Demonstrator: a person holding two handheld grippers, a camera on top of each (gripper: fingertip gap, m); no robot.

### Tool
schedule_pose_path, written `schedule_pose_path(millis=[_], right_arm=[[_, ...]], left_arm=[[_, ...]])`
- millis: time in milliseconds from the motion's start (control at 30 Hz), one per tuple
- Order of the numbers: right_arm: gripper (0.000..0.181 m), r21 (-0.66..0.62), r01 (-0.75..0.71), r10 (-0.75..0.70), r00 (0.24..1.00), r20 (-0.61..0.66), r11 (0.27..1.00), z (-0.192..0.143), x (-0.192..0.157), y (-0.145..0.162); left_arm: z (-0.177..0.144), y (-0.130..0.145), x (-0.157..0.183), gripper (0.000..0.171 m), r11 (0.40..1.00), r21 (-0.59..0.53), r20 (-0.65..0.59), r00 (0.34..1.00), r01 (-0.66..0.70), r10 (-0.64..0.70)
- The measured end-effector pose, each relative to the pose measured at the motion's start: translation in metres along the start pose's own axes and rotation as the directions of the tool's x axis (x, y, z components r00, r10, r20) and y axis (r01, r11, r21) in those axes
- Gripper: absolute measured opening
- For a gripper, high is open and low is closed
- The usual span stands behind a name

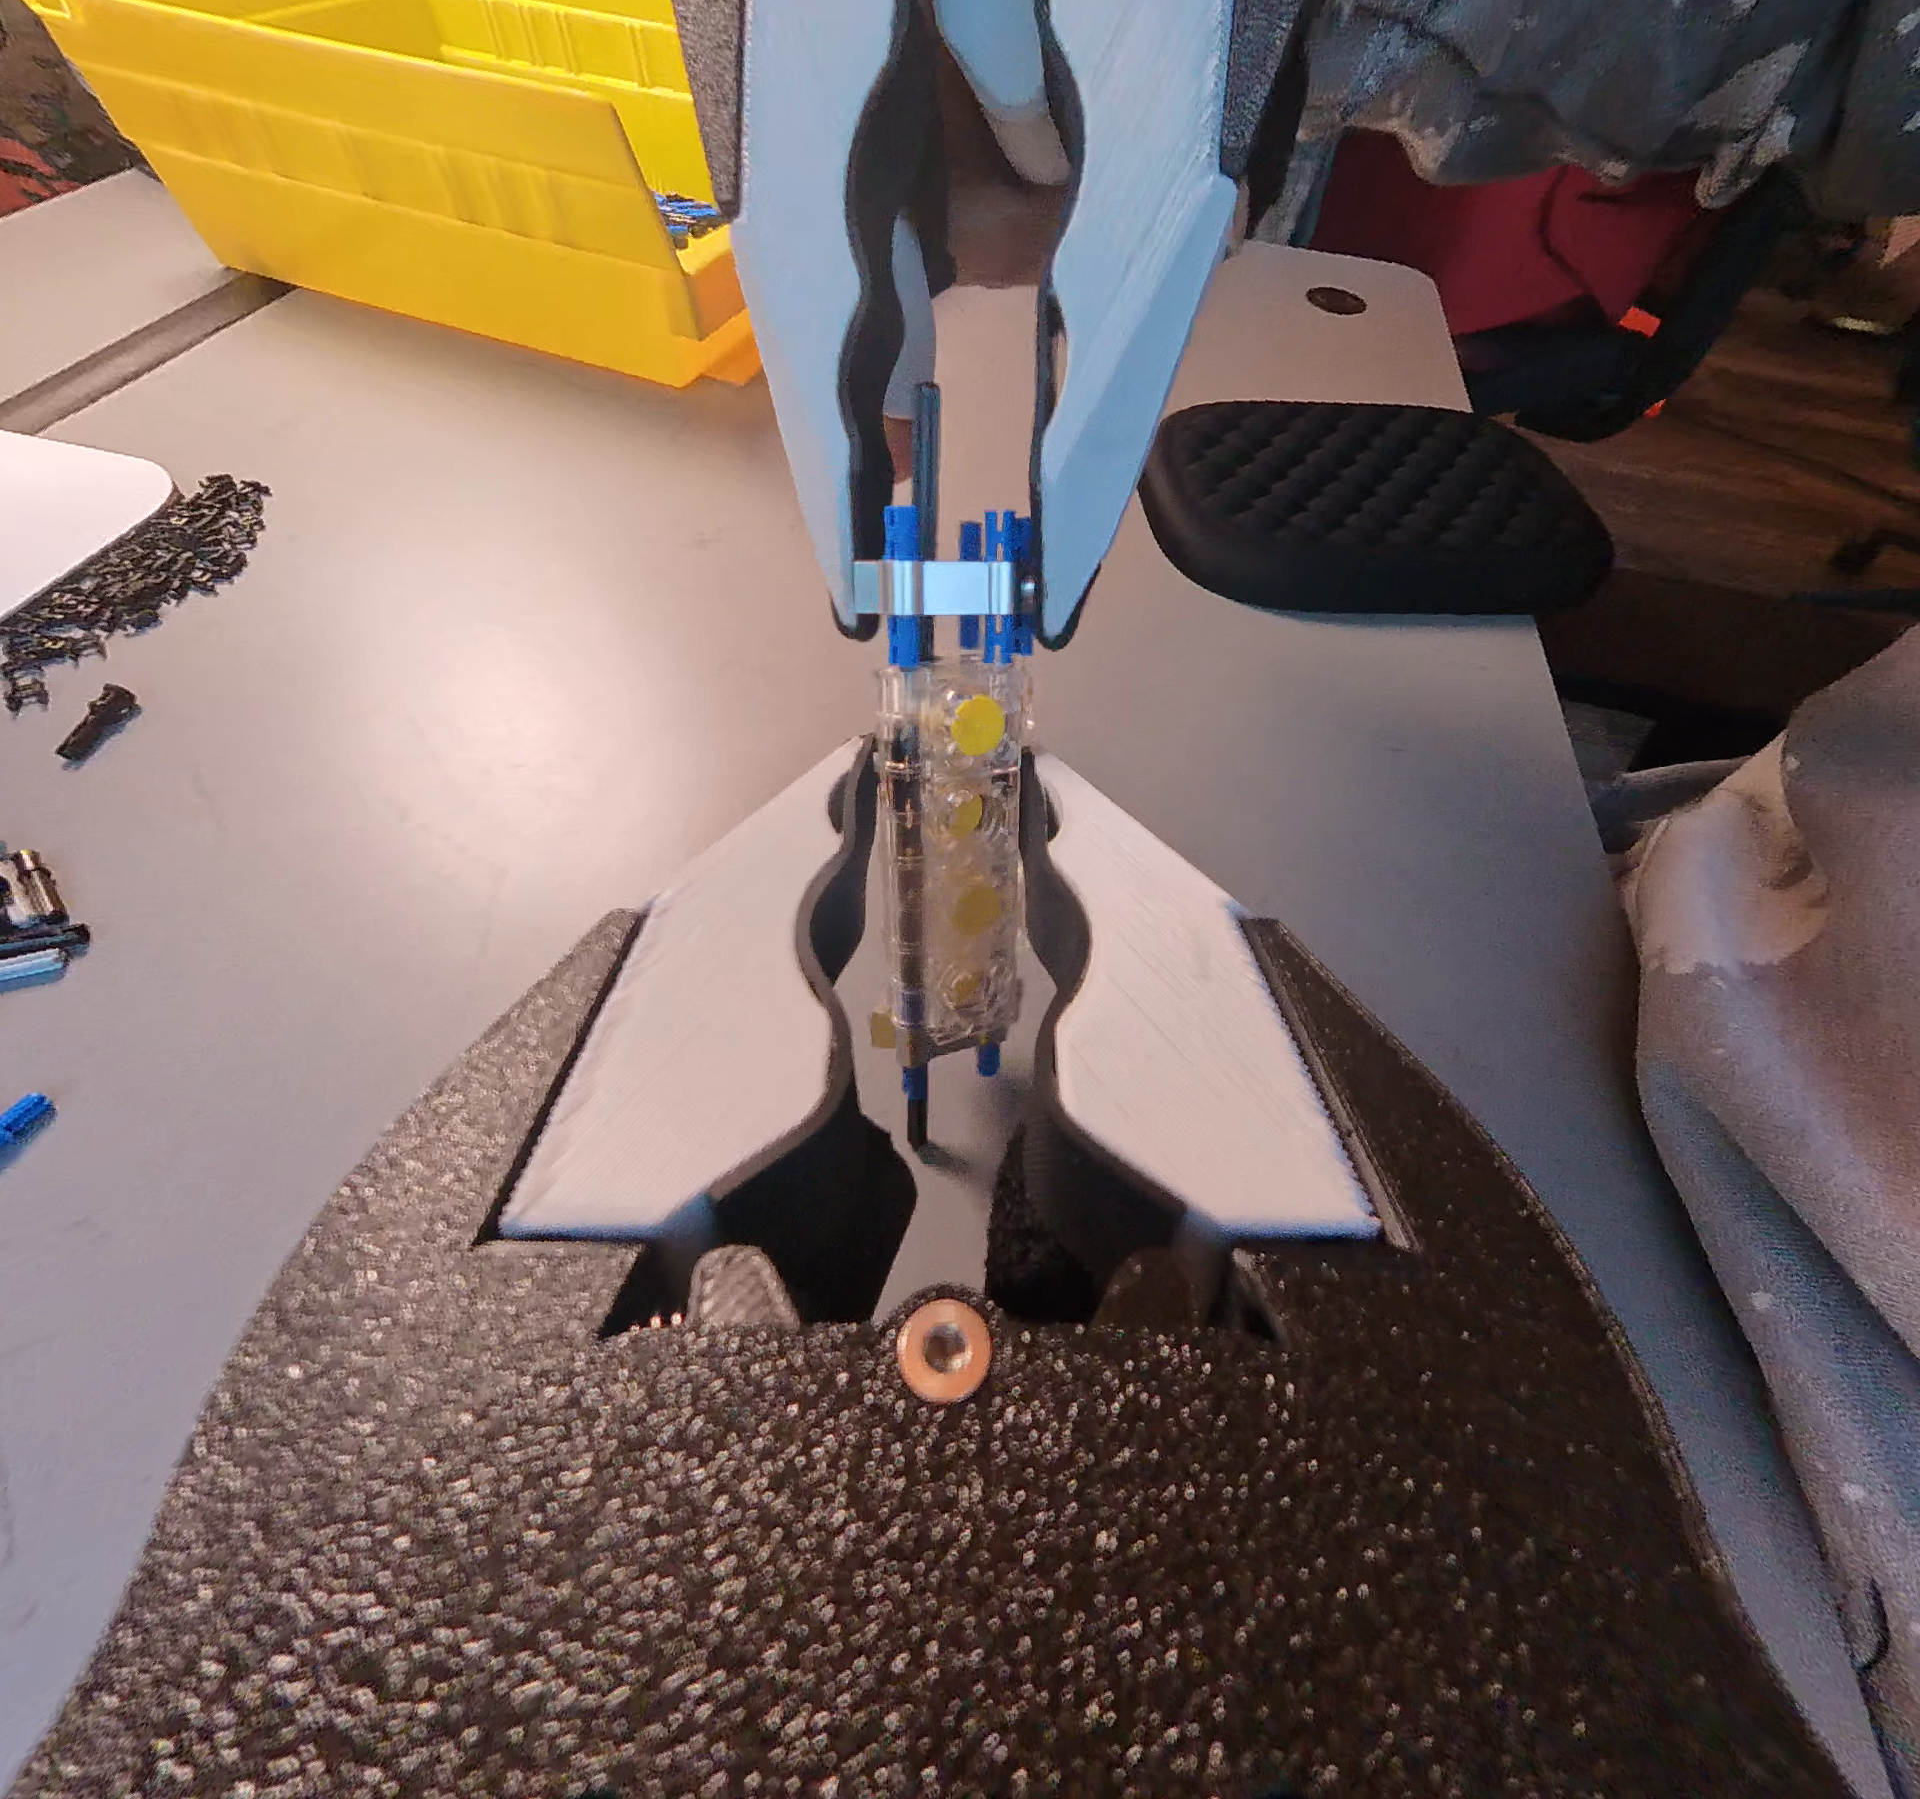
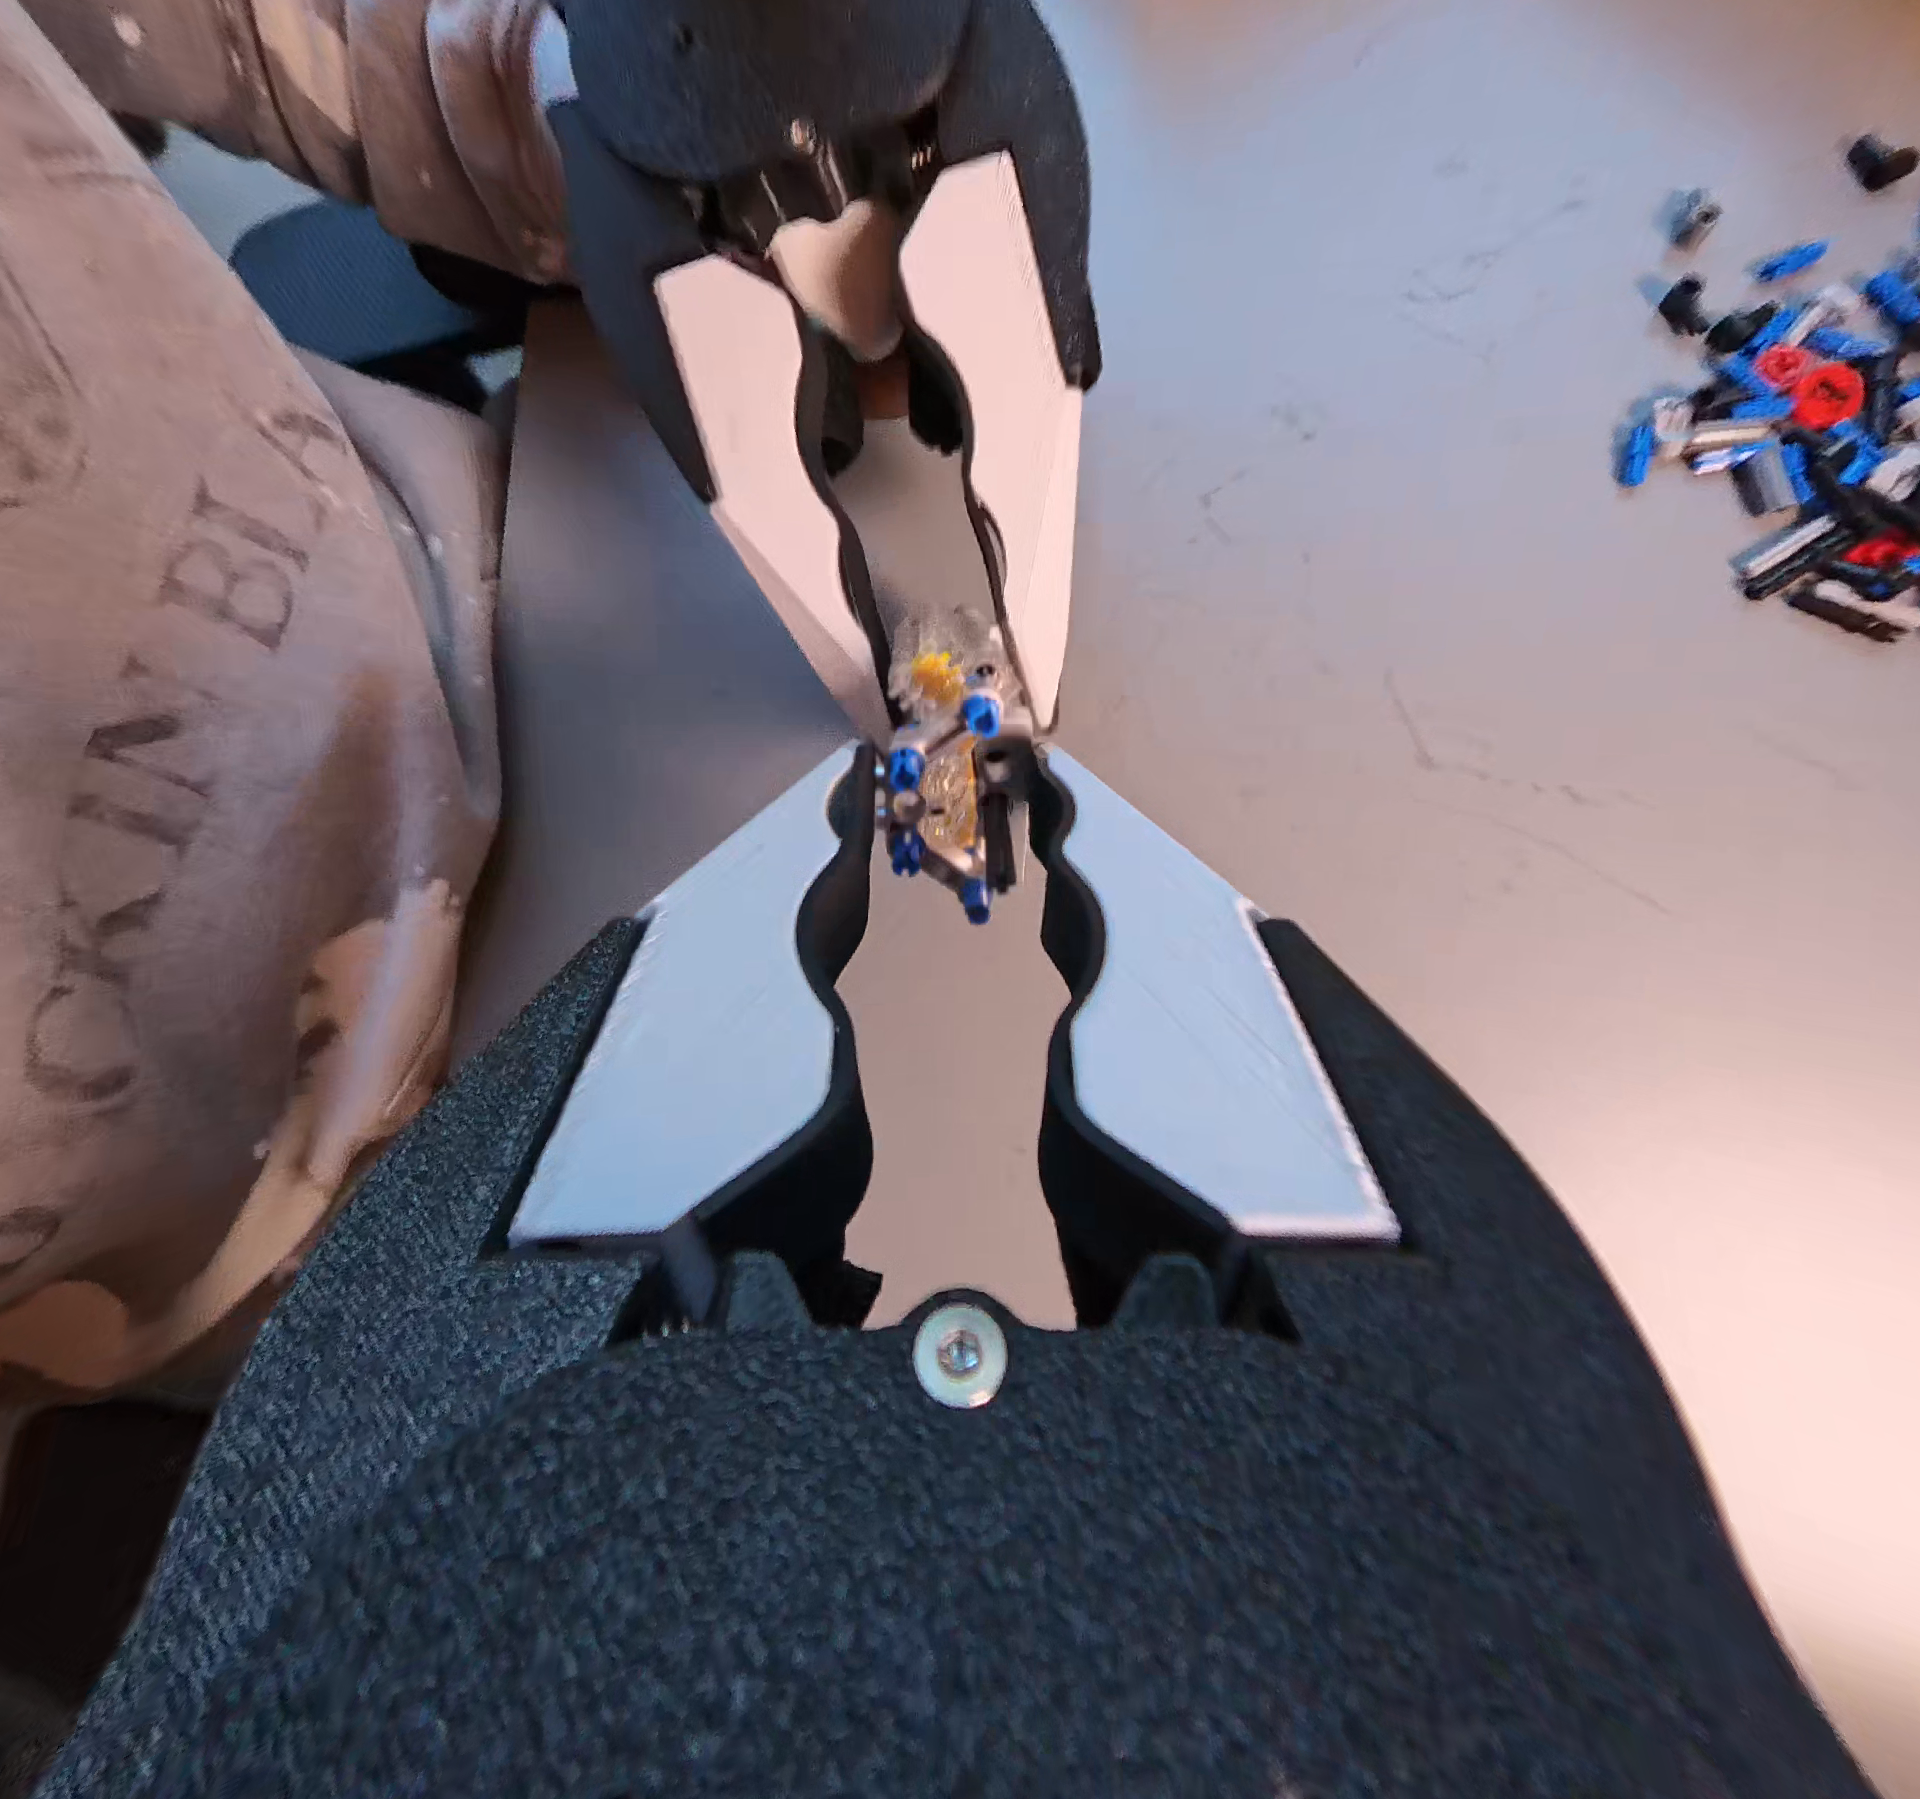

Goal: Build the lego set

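My left gripper (image 1: 951, 752) is shut on a clear block with yellow gears inside (image 1: 951, 866) and holds it above the grey table (image 1: 416, 814). A thin black axle runs through the block. My right gripper (image 1: 951, 622) comes in from the far side and is shut on a short grey beam with blue pins (image 1: 945, 586), which sits against the block's far end. In the right wrist view, my right gripper (image 2: 948, 757) grips the grey beam (image 2: 951, 814). The left gripper (image 2: 961, 710) faces it and holds the clear block (image 2: 940, 648). The two grippers are tip to tip.
A yellow bin (image 1: 395, 118) stands at the back left. A pile of small black pieces (image 1: 135, 554) lies at the left. A heap of blue, grey and red pieces (image 2: 1808, 440) lies on the table. A black chair seat (image 1: 1371, 513) is past the table's edge. A person's clothing (image 2: 208, 710) is close by. My left and right fingertips are right by each other.
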State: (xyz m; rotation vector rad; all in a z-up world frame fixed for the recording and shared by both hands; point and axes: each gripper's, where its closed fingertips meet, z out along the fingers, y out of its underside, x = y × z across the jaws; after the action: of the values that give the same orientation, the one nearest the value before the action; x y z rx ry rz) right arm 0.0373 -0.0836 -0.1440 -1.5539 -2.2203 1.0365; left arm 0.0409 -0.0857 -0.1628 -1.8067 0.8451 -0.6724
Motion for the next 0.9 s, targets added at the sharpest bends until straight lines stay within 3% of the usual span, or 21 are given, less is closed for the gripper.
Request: schedule_pose_path(millis=[100,567,667,800,900], right_arm=[[0.027,0.071,-0.054,0.055,0.998,-0.015,0.996,-0.005,0.001,-0.009],[0.026,0.093,-0.01,0.013,0.999,-0.033,0.996,0.01,-0.011,0.005],[0.037,0.125,-0.012,0.015,1.0,-0.02,0.992,0.006,-0.013,0.003],[0.044,0.173,0.094,-0.087,0.995,-0.047,0.98,-0.01,-0.018,0.0],[0.043,0.1,0.262,-0.246,0.958,-0.145,0.96,-0.012,-0.016,0.014]], left_arm=[[-0.001,-0.001,0.003,0.024,1.0,0.002,-0.023,1.0,0.005,-0.005],[0.001,0.003,0.014,0.024,0.999,0.007,-0.095,0.995,0.038,-0.037],[0.001,0.004,0.014,0.024,0.999,0.007,-0.1,0.994,0.045,-0.044],[0.0,0.007,0.016,0.024,0.999,-0.015,-0.122,0.991,0.048,-0.049],[0.001,0.011,0.022,0.024,0.995,-0.068,-0.186,0.978,0.078,-0.09]])
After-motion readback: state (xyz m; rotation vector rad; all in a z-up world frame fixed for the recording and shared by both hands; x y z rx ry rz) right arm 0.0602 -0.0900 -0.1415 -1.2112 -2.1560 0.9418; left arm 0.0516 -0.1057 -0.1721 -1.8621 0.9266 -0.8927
